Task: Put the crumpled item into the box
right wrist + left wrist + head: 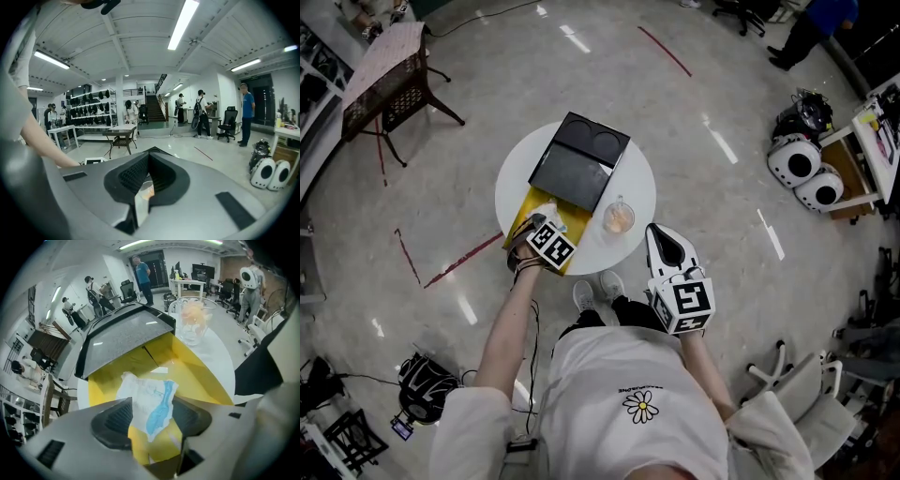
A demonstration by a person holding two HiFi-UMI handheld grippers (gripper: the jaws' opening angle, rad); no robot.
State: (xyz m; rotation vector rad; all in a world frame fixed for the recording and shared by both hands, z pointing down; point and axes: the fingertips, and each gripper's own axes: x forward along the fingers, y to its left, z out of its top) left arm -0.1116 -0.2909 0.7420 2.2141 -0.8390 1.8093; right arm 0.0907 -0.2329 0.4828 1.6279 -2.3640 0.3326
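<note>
Crumpled item point(145, 397), white and blue: sits between the parted jaws of your left hand-held gripper point(151, 420), over the yellow floor of the open box point(201, 376), long axis roughly along the jaws; right hand-held gripper point(149, 154) closed, empty, farther from box.

Left arm point(504, 333) is stretched forward, bare forearm straight, and the left gripper point(151, 414) hangs over the near left edge of the table point(508, 183) with its jaws spread wide. Right gripper point(657, 234) sits just off the near right edge, tips pointing forward, jaws closed together.
</note>
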